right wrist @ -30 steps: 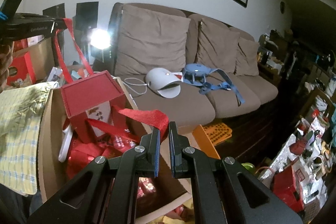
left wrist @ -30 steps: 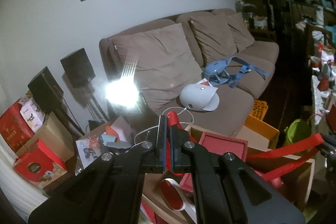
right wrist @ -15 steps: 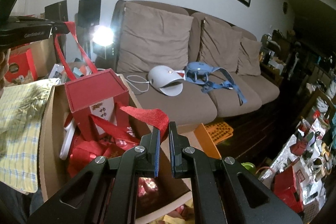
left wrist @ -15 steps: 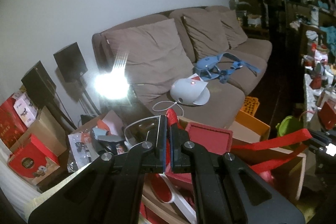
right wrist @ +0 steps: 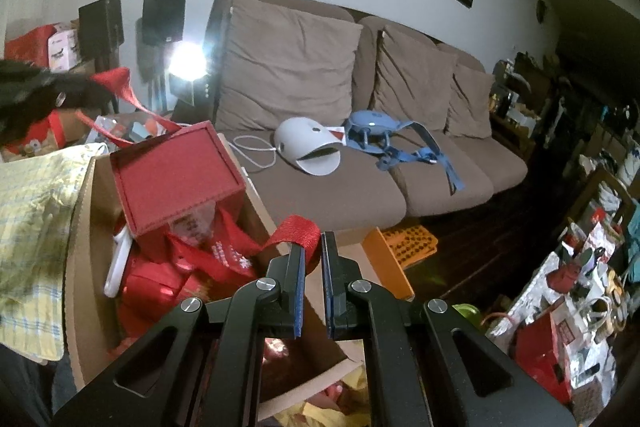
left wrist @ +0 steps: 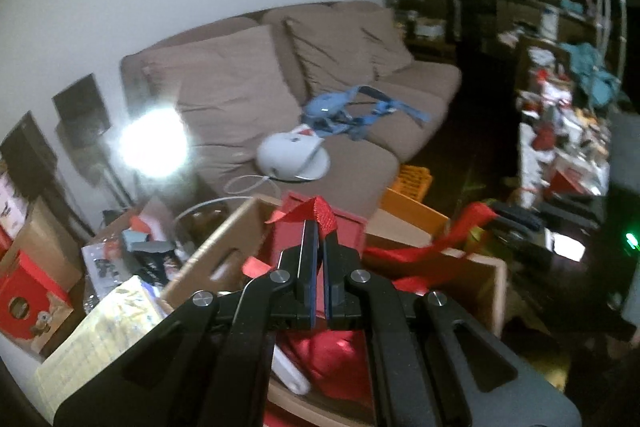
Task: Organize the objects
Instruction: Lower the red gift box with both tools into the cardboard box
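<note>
you had both grippers clamped on red webbing. your left gripper [left wrist: 318, 239] was pinched shut on one red strap handle [left wrist: 320, 213], the loop poking up just above its tips. your right gripper [right wrist: 313, 251] was closed down on the other strap handle [right wrist: 298, 229], which folded over its left finger.

both straps ran down to the red bag [right wrist: 188, 267] sitting inside the open cardboard box [right wrist: 86, 239], crumpled low beneath a red box [right wrist: 176, 175] that stood tilted on top of the contents. from your right gripper the bag lay ahead, down and to the left; from your left gripper it lay almost straight below and slightly forward, with the red box just beyond the tips.

the two handles were well apart across the box, so the bag's mouth was stretched along the line between your hands. i'd judge the next move turned on that line: whether lifting or settling it, both hands would have had to travel together, or the tilted red box could have tipped. neither hand looked clearly nearer the bag
</note>
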`<state>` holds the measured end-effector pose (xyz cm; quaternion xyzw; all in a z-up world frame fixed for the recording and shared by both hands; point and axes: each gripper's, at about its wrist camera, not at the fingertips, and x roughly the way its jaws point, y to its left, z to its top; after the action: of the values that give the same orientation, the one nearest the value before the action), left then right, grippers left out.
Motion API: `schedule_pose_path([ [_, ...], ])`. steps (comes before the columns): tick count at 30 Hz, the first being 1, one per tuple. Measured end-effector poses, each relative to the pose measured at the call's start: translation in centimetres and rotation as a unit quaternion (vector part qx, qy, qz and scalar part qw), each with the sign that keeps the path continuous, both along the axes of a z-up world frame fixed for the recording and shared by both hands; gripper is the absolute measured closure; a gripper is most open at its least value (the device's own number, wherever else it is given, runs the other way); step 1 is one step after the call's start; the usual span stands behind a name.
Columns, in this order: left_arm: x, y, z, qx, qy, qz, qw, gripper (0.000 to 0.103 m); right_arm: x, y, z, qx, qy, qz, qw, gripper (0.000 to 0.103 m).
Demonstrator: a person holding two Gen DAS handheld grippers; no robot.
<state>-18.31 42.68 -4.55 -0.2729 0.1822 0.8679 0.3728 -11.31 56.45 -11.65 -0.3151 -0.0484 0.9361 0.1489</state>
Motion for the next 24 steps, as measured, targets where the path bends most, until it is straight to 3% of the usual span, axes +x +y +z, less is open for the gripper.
schedule_pose_path([
  [7, 2.7, -0.6, -0.4, 0.051, -0.106, -0.033, 0.9924, 0.101, 0.5, 0.5, 0.7, 0.002, 0.012, -0.006, 1.0, 0.099],
  [8, 3.1, -0.6, -0.5, 0.051, -0.107, -0.035, 0.9924, 0.101, 0.6, 0.6, 0.7, 0.0, 0.011, -0.006, 1.0, 0.099],
  [12, 4.1, -0.1, -0.9, 0.029, -0.08, -0.034, 0.9958, 0.101, 0.6, 0.7, 0.6, -0.005, 0.009, -0.006, 1.0, 0.099],
  [19, 2.9, 2.0, -3.7, -0.018, -0.09, -0.031, 0.9952, 0.1, 0.2, 0.5, -0.1, -0.009, -0.011, 0.001, 1.0, 0.099],
  [24, 0.4, 4.5, -8.3, -0.066, -0.145, -0.014, 0.9872, 0.101, -0.7, 1.2, -2.2, -0.024, -0.049, -0.001, 0.999, 0.099],
])
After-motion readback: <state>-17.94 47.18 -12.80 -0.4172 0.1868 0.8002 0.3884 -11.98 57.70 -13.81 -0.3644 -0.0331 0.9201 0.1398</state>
